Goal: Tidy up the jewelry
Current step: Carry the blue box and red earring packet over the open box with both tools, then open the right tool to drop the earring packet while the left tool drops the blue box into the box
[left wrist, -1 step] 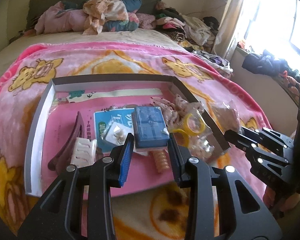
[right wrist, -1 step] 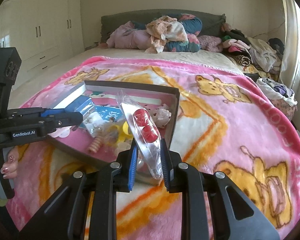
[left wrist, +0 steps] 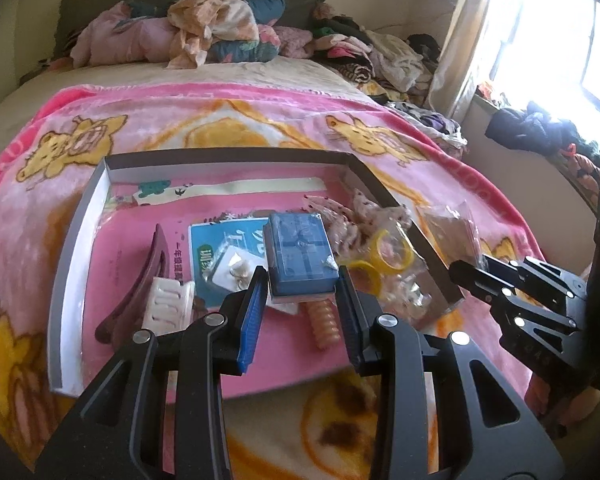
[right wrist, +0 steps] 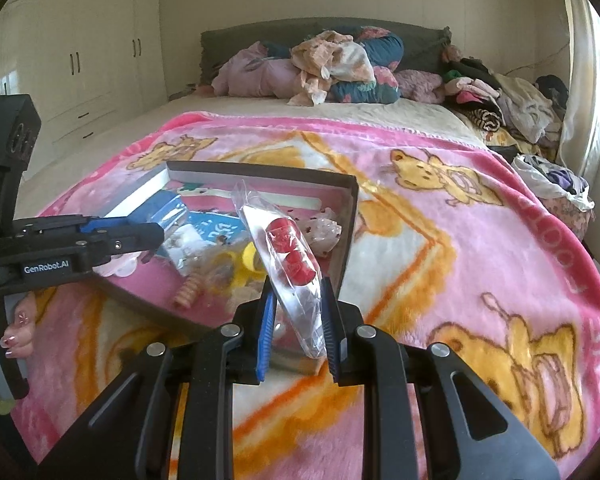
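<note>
Left wrist view looks down into a shallow tray [left wrist: 76, 248] lying on a pink cartoon blanket [left wrist: 236, 120] spread over the bed. The left tool [left wrist: 302, 296] has its two fingers clamped on a small blue box [left wrist: 300, 252], one blue pad against each side of it, above the pink tray floor. Around the box lie a dark red hair claw [left wrist: 140, 280], a white hair clip [left wrist: 168, 304], a blue card with a small earring packet [left wrist: 220, 252], a peach spiral hair tie [left wrist: 324, 320] and yellow rings [left wrist: 384, 256] in crumpled clear wrap. The right tool shows at the right edge, just outside the tray's near corner.

From the right wrist view, the right tool [right wrist: 298, 320] is closed on the lower end of a clear plastic bag [right wrist: 284, 264] holding red beads [right wrist: 292, 252]; the bag stands tilted up between the fingers, over the tray's near right corner [right wrist: 348, 240]. The left tool [right wrist: 140, 236] reaches in from the left with the blue box [right wrist: 164, 208] in its grip, and the person's hand [right wrist: 16, 328] with painted nails holds its handle.
</note>
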A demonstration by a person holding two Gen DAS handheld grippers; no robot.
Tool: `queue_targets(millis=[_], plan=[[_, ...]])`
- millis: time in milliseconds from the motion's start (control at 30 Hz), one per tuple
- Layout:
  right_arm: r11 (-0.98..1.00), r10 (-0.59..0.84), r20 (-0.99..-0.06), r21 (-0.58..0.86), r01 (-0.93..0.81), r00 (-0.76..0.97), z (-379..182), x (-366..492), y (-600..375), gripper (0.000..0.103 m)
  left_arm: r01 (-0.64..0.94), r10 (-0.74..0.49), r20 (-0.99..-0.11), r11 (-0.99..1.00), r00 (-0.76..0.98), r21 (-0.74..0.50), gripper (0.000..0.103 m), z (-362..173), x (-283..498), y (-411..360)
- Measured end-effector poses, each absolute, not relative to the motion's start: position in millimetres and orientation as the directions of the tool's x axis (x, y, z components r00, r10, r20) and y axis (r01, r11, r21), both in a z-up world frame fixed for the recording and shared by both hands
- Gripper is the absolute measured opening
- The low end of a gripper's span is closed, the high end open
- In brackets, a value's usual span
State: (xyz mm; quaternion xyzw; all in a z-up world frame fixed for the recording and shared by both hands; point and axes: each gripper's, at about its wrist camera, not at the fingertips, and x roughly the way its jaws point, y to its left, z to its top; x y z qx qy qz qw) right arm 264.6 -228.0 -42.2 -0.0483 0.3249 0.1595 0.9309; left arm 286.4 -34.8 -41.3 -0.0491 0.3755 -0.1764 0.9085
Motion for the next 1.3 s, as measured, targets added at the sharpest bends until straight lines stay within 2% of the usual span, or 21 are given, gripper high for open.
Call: queue_targets(millis=[533, 700, 933, 1000, 1300], plan=[[0.954, 0.259, -0.610, 0.041, -0.297, 0.749, -39.0, 313.8, -220.1, 0.021, 0.236, -0.312, -0.690, 0.950, 0.653, -0.206, 0.027, -58.1, 316.7, -30.4], [0.956, 0.230, -0.641, 0.008, -0.293, 0.733, -44.6, 327.8, -207.8, 0.021, 0.228, -0.304, -0.697, 0.952, 0.649, -0.203, 0.027, -61.5, 319.8, -29.1], [0.961, 0.236, -0.656, 0.046, -0.274, 0.717, -54.4, 328.7, -210.9, 0.024, 0.220, -0.299, -0.703, 0.954, 0.645, -0.203, 0.027, -65.2, 321.8, -27.0], [0.960, 0.243, -0.653, 0.057, -0.274, 0.717, -54.6, 324.8, -213.1, 0.031, 0.220, -0.299, -0.704, 0.954, 0.644, -0.205, 0.027, -65.6, 321.9, -26.6], [0.954, 0.264, -0.647, 0.067, -0.292, 0.715, -51.3, 306.8, -214.5, 0.040, 0.222, -0.296, -0.705, 0.955, 0.645, -0.199, 0.027, -65.8, 320.8, -26.5]])
